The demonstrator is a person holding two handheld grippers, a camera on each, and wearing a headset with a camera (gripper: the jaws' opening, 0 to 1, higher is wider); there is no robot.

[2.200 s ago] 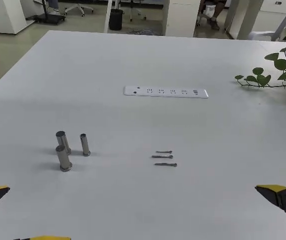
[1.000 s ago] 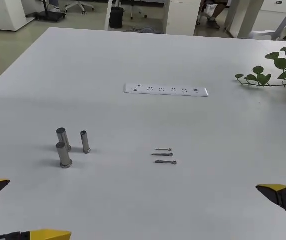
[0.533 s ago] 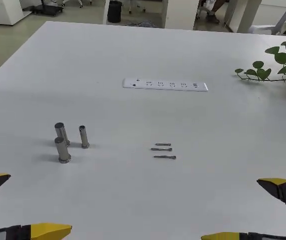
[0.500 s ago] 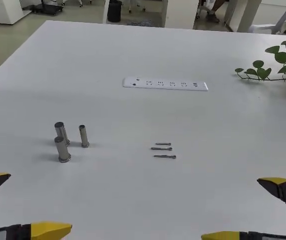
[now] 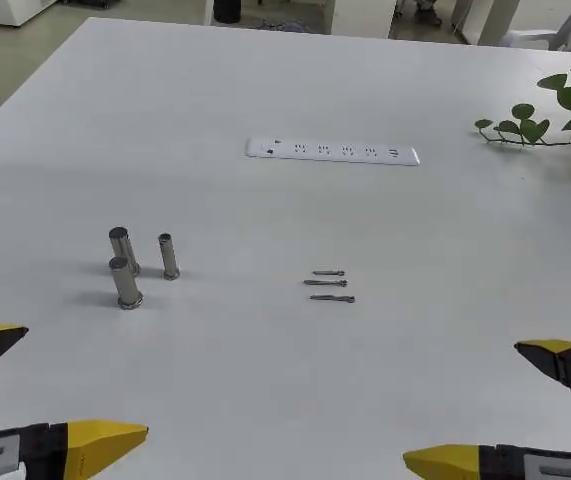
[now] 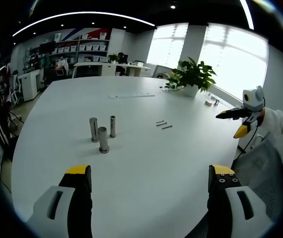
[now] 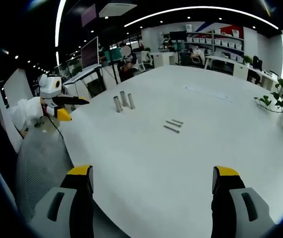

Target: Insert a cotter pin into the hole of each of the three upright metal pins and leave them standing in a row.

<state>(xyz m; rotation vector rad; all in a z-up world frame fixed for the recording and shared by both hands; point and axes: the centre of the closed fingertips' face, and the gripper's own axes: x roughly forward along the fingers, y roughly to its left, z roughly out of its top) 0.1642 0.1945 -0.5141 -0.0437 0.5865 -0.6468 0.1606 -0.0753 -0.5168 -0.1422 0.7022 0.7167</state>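
Both grippers sit at the near edge of the table (image 5: 265, 400), clear of the work. Left gripper (image 6: 148, 171): jaws spread wide, nothing between them. Right gripper (image 7: 152, 171): likewise spread and empty.

Three metal pins (image 5: 124, 283) stand upright at the left in a tight cluster, two nearly one behind the other and the third just beside them; not a row. Three cotter pins (image 5: 325, 283) lie flat and parallel, well apart to the right of the metal pins. No cotter pin is inserted yet.

Risks, as judged:
- The cotter pins are thin and lie flat, so a jaw closing on one may skid it or flick it away.
- The metal pins stand close together; a wide-open jaw reaching for one could knock over a neighbour.
- The cross holes are too small to make out, so a misaligned push could tip a pin.

Against 2.2 s ago: the head view has tipped downward, and both jaws of each gripper now show. The layout of the metal pins and cotter pins is unchanged.
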